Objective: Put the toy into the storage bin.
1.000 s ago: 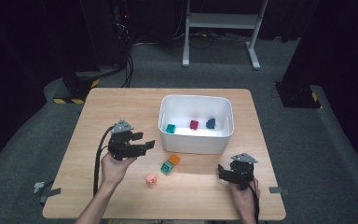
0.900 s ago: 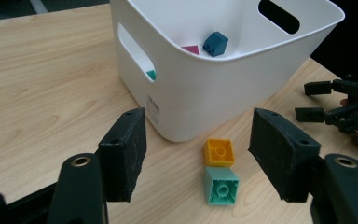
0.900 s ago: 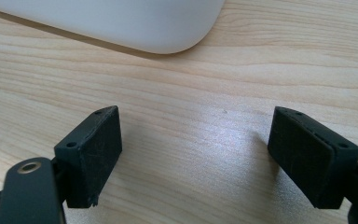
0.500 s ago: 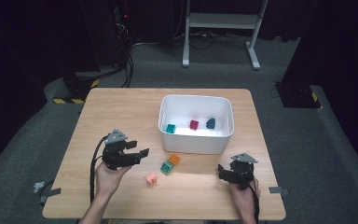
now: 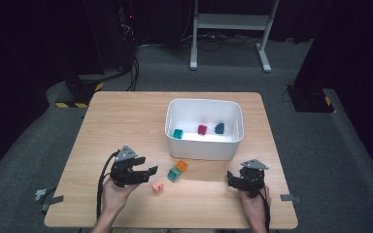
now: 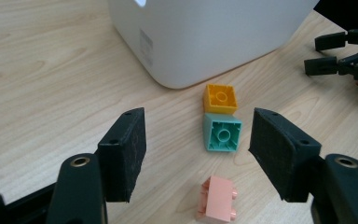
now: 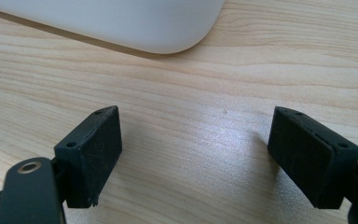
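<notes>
since the earlier picture the left gripper (image 5: 143, 171) had come down and nearer to the person, toward the three loose blocks, while the right gripper (image 5: 233, 178) kept its place on the table (image 5: 126, 121). the pink block (image 6: 217, 204) lay straight ahead of the left jaws, low between them, its long side pointing along the jaws. the green block (image 6: 222, 133) and the orange block (image 6: 220, 98) lay behind it, touching, before the white bin (image 5: 204, 145). the left hand was clearly the nearer one. both grippers stood wide apart and held nothing, touching no block.
</notes>
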Demonstrator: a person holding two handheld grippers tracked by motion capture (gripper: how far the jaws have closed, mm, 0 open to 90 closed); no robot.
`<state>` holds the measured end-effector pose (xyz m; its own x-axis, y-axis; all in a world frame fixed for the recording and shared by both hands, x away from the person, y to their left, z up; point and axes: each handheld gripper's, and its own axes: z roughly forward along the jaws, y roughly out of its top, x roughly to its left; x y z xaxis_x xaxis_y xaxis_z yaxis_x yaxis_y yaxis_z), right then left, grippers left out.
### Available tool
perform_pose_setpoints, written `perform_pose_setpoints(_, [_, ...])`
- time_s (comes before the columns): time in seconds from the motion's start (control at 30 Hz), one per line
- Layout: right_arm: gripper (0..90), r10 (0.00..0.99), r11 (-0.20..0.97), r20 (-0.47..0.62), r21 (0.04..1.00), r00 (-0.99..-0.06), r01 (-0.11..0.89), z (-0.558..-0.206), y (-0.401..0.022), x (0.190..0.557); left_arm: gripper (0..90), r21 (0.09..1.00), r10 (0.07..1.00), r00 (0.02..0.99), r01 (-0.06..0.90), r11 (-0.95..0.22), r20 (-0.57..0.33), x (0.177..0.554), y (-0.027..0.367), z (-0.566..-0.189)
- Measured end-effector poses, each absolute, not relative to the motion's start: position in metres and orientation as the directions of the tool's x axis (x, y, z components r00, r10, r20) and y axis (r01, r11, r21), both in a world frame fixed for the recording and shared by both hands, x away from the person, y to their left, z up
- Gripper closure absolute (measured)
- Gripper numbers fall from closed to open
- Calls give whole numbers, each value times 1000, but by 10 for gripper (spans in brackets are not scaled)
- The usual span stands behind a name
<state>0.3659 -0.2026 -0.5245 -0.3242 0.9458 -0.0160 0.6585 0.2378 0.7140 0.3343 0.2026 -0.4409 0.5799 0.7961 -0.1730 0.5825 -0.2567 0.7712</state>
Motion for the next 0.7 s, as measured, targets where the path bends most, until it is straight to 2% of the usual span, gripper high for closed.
perform_pose_setpoints(0.7, [173,946,238,-16,714,-324,659,-524,-203,366,358,742,794,583,608,-283,-175,317,192,-481])
